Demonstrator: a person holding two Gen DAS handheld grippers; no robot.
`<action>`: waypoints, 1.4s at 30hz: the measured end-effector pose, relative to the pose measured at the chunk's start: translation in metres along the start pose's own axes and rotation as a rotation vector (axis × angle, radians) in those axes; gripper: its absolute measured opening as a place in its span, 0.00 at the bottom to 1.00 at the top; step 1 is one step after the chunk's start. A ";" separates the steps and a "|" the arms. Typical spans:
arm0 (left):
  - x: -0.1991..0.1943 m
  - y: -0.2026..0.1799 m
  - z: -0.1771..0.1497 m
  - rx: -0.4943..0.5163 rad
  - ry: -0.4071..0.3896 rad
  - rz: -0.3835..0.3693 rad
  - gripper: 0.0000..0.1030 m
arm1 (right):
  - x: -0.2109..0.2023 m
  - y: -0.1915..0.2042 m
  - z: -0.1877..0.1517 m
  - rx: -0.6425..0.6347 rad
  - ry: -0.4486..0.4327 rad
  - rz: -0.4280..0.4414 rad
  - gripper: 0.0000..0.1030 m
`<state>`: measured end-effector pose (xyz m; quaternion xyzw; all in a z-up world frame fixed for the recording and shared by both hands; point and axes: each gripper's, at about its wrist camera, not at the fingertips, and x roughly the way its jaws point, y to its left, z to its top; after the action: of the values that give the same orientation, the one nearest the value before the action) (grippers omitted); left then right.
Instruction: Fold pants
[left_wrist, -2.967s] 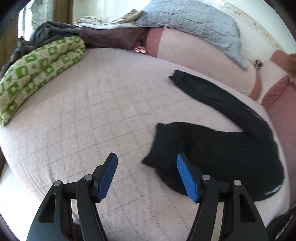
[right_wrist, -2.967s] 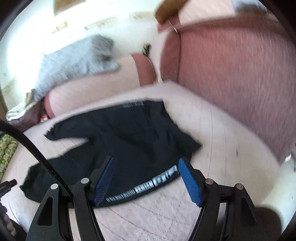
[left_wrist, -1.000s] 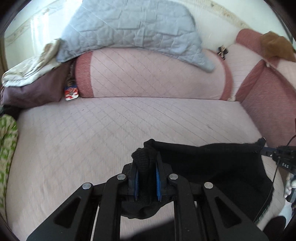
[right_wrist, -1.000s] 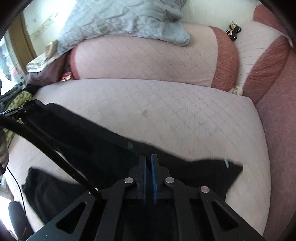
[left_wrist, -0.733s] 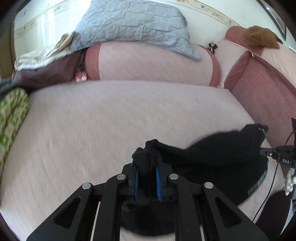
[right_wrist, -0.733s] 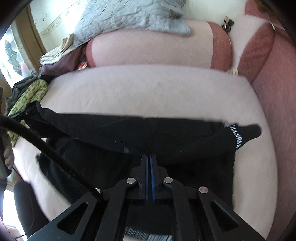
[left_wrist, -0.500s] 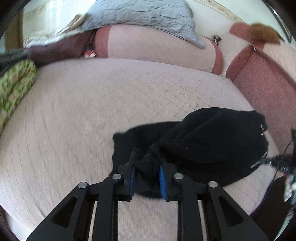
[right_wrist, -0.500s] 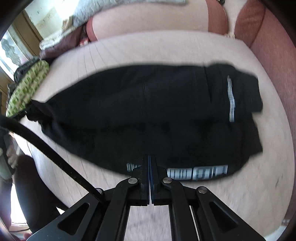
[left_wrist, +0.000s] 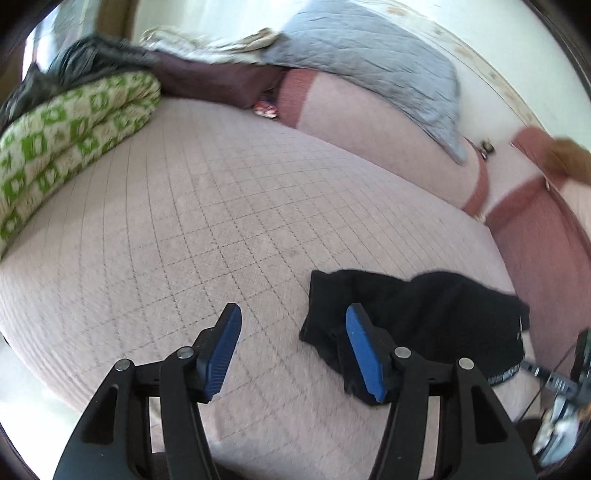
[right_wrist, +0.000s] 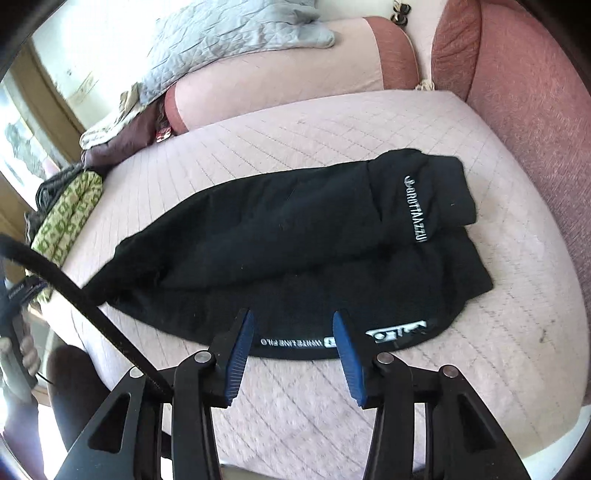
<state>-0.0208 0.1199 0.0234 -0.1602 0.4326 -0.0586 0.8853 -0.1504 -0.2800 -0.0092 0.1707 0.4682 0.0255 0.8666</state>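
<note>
Right wrist view: the black pants (right_wrist: 295, 243) lie folded lengthwise on the quilted sofa seat (right_wrist: 332, 122), waistband along its front edge, and the right gripper (right_wrist: 293, 354) stands parted over that band, jaws having just been opening, nothing pinched. In the left wrist view the left gripper (left_wrist: 291, 354) is likewise parted and empty, its jaws also just opened, the leg end of the pants (left_wrist: 417, 317) beside its right pad. Recommended: smooth the upper layer flat and square the hems before taking hold for the crosswise fold, since the top leg looks rumpled.
</note>
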 end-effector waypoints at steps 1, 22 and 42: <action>0.006 0.000 0.001 -0.022 0.004 -0.010 0.57 | 0.008 0.010 0.003 -0.005 0.013 0.032 0.48; 0.034 0.063 -0.002 -0.309 -0.098 0.038 0.57 | 0.191 0.303 0.053 -0.561 0.288 0.192 0.26; 0.039 0.068 -0.001 -0.359 -0.097 0.006 0.57 | 0.166 0.249 0.125 -0.076 0.112 0.273 0.48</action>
<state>0.0000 0.1743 -0.0286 -0.3169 0.3935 0.0298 0.8624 0.0736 -0.0459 -0.0001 0.1980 0.4871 0.1702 0.8334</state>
